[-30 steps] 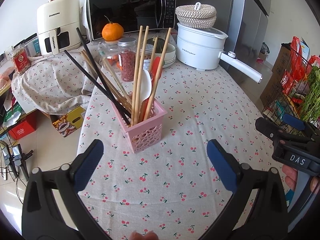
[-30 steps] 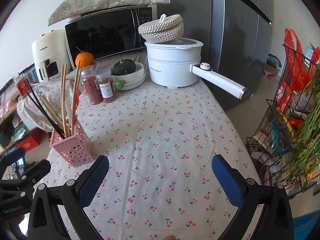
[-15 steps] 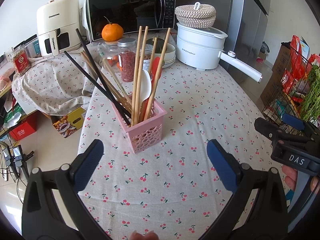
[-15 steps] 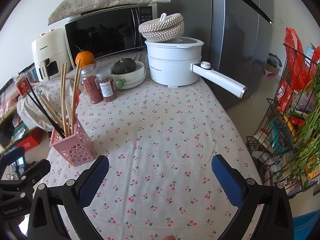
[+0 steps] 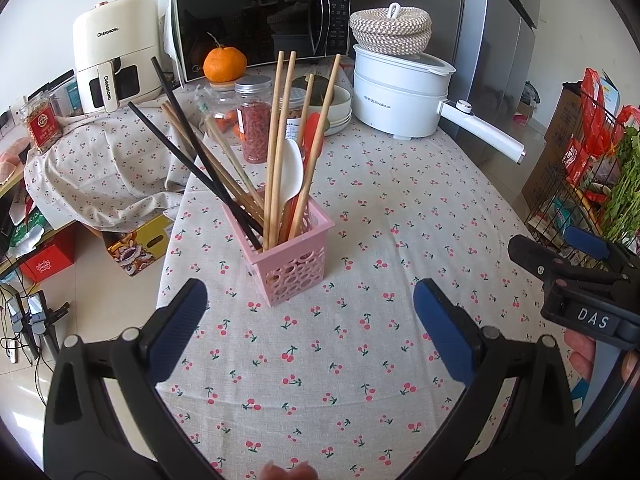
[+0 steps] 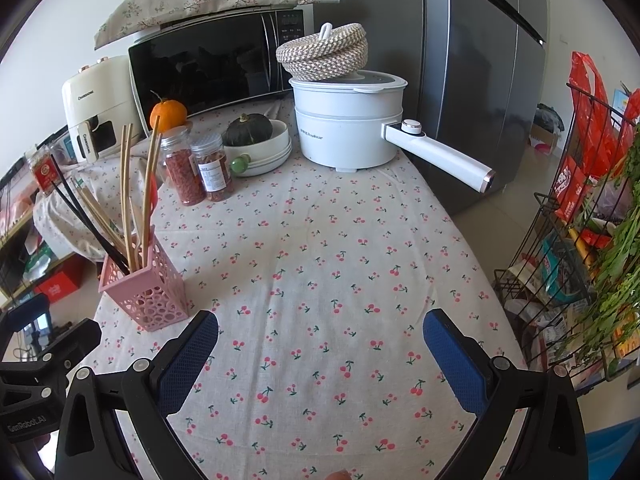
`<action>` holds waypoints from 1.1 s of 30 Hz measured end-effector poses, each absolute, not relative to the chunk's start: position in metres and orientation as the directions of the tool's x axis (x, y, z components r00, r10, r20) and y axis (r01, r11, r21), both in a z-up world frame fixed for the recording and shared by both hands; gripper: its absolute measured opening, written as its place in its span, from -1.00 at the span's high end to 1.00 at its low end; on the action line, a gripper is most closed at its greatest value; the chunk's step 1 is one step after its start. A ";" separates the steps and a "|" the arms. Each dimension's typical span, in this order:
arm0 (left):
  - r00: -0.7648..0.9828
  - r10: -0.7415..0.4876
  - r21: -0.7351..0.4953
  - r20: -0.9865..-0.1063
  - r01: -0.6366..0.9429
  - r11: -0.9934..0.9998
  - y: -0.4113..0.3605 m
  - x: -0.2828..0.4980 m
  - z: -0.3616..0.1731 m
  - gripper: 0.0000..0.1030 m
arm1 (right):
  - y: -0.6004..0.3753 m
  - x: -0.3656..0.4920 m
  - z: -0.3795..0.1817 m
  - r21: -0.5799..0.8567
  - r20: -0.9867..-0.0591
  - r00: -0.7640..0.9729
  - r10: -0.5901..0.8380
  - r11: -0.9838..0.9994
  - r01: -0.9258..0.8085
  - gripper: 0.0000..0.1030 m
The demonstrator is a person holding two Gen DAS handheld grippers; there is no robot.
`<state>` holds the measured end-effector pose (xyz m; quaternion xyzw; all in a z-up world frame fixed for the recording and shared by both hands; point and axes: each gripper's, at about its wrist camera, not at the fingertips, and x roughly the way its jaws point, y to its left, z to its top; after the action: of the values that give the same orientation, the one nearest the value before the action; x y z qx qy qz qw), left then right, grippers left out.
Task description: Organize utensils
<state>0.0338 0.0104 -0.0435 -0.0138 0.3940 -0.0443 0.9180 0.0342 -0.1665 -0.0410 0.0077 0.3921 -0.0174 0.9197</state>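
While the pink utensil basket (image 5: 291, 257) stands upright on the cherry-print tabletop (image 5: 360, 360), I see it holding wooden chopsticks (image 5: 276, 140), black chopsticks (image 5: 192, 160), a white spoon (image 5: 291, 176) and something red that I cannot identify behind the spoon. Through the left wrist camera the basket sits just ahead of my left tool (image 5: 310, 300), a little left of centre, not touching either finger. That tool is spread wide with nothing between its blue pads (image 5: 178, 330). From the right wrist camera the same basket (image 6: 146, 294) is off to the left of my right tool (image 6: 320, 332), close to the tabletop's left edge. My right tool is likewise wide apart and empty, hovering over bare cloth. Behind the basket stand two jars (image 6: 200, 170) with reddish contents, an orange (image 5: 225, 65), and a white bowl (image 6: 270, 146) holding a dark green squash (image 6: 247, 130). Further back are a white electric pot (image 6: 348, 124) with a woven basket (image 6: 323, 54) on its lid, a microwave (image 5: 260, 20) and an air fryer (image 5: 116, 52). A wire rack (image 6: 560, 264) of groceries stands to the right.
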 end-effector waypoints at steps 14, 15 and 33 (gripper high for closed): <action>0.693 -0.091 -0.057 -0.715 0.072 0.996 0.012 0.033 -0.043 -0.99 | -0.166 0.035 -0.043 0.007 -0.727 0.686 -0.020 0.999 0.037 -1.00; 0.696 -0.092 -0.057 -0.712 0.072 0.996 0.012 0.033 -0.043 -0.99 | -0.166 0.035 -0.042 0.009 -0.728 0.686 -0.018 0.999 0.036 -1.00; 0.735 -0.067 -0.013 -0.674 0.079 0.997 -0.002 0.026 -0.030 -0.99 | -0.168 0.035 -0.041 0.026 -0.736 0.677 -0.012 0.999 0.046 -1.00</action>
<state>0.0256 -0.0016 -0.0295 0.0081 0.3617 -0.0390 0.9314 0.0354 -0.1684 -0.0408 0.0210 0.4014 -0.0158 0.9155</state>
